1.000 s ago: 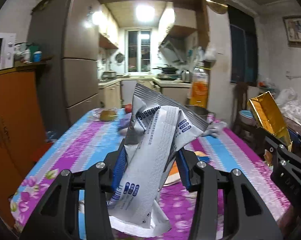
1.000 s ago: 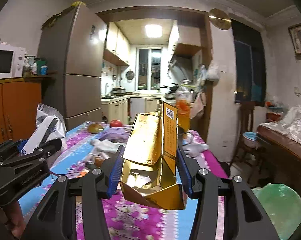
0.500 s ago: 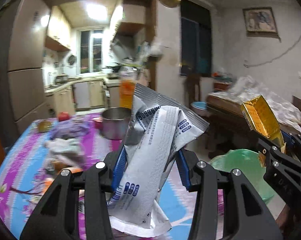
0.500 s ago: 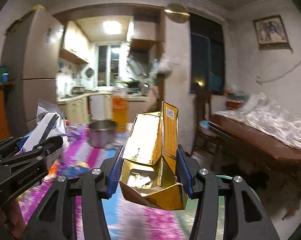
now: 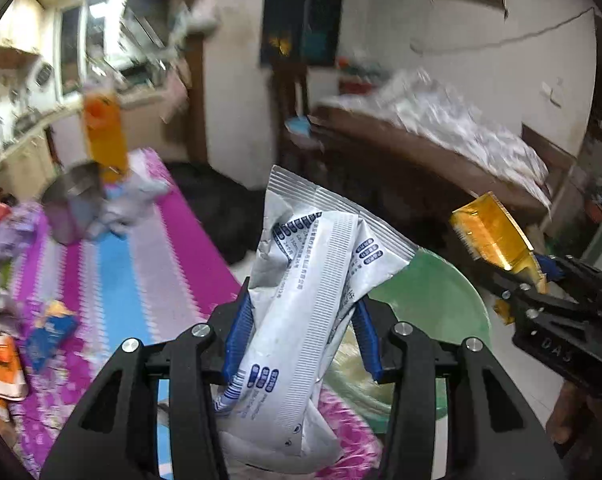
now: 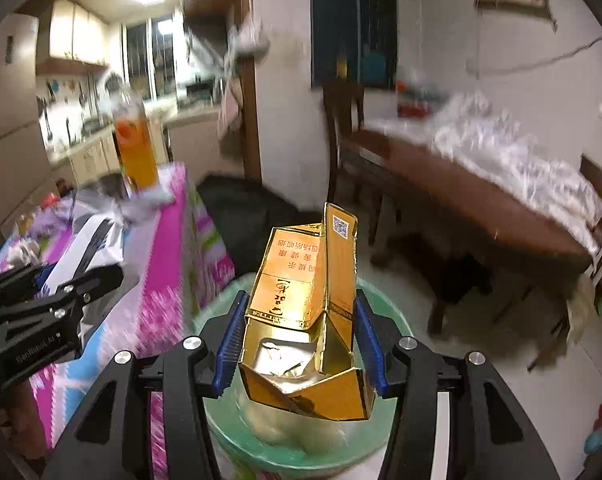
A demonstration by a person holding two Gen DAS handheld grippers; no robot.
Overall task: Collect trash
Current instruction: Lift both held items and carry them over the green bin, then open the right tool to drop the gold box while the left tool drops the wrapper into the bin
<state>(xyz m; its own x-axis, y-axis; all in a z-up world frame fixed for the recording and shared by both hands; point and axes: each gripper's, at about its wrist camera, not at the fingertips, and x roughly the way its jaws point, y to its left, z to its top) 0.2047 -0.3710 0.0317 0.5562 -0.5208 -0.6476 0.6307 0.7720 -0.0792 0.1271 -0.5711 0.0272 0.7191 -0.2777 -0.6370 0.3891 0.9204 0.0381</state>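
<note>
Now left gripper (image 5: 301, 336) is clamping a crinkled silver foil wrapper (image 5: 309, 296); right gripper (image 6: 299, 340) is pinching a creased gold carton (image 6: 305, 320) (green bin (image 6: 301, 436) below blurred).

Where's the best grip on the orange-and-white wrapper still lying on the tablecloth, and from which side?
Judging from the left wrist view, the orange-and-white wrapper lies nearly flat on the tablecloth at the frame's left edge, partly cut off. Come from above, jaws straddling its narrower width, and pinch a raised crease rather than a flat face. It's blurred, so the crease position is uncertain.
</note>
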